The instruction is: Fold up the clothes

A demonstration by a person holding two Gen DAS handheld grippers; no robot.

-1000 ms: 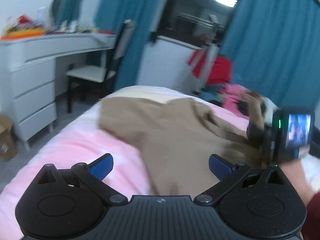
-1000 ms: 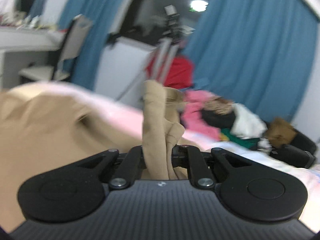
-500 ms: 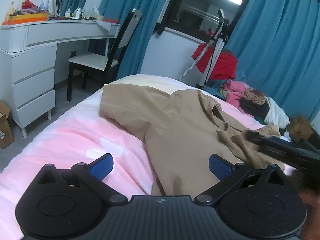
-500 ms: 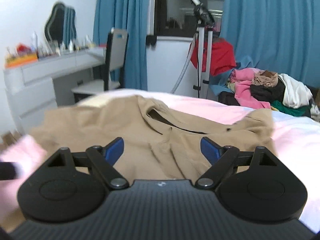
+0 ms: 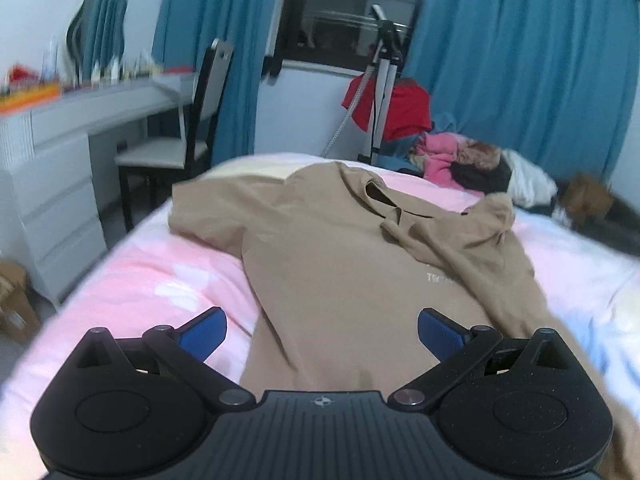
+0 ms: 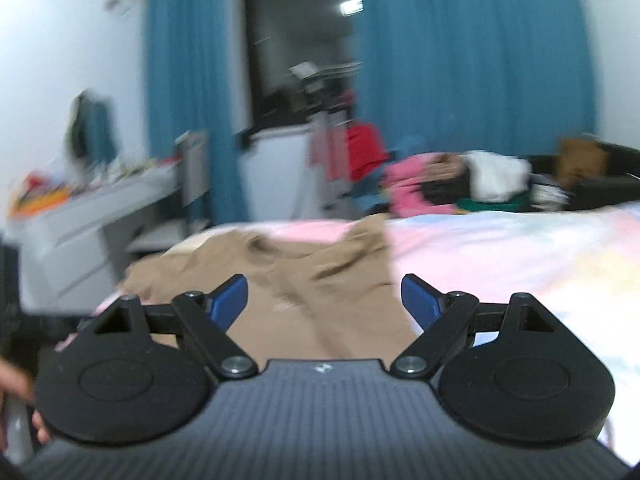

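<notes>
A tan shirt [image 5: 340, 248] lies spread on the pink bed [image 5: 168, 280], collar toward the far end, its right sleeve folded in over the chest. My left gripper [image 5: 322, 334] is open and empty above the shirt's near hem. In the blurred right wrist view the shirt [image 6: 320, 280] lies ahead, and my right gripper [image 6: 324, 298] is open and empty above it.
A white dresser [image 5: 52, 184] and a chair [image 5: 180, 136] stand left of the bed. A tripod [image 5: 380, 80] with a red garment and a pile of clothes [image 5: 472, 160] sit beyond the far end. Blue curtains hang behind.
My right gripper let go of the tan sleeve, which now lies folded over the shirt, and pulled back open. My left gripper stayed open above the near hem.
</notes>
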